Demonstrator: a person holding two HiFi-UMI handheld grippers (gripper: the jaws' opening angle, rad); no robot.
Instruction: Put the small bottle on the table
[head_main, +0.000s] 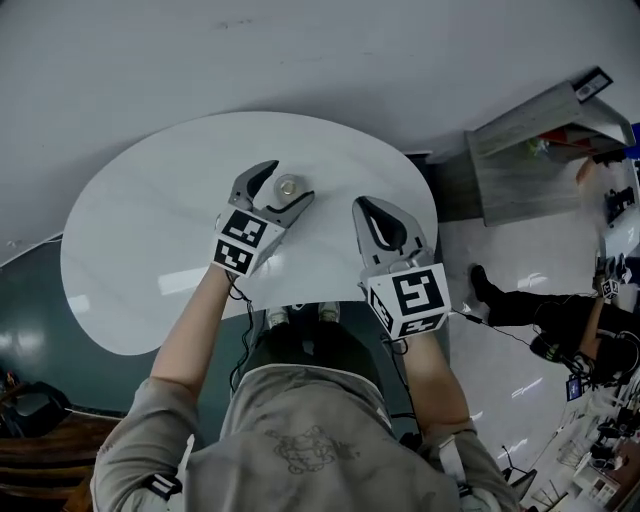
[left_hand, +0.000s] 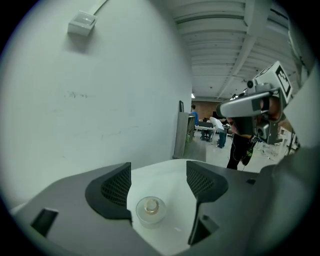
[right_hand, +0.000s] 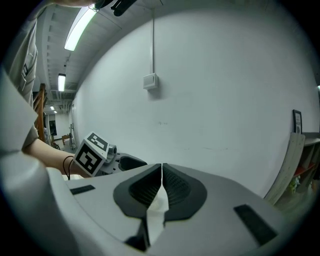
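Small bottle (head_main: 287, 186): squat, round and clear, with a pale ring at its top. You look almost straight down on it. It stands upright on the white round table (head_main: 140, 240), in the half farther from you and a little right of the middle. The top is glossy. In the left gripper view the bottle (left_hand: 150, 210) sits between the spread jaws of your left gripper (head_main: 289, 182), close to the left-hand pad. Whether it touches that pad you cannot tell.
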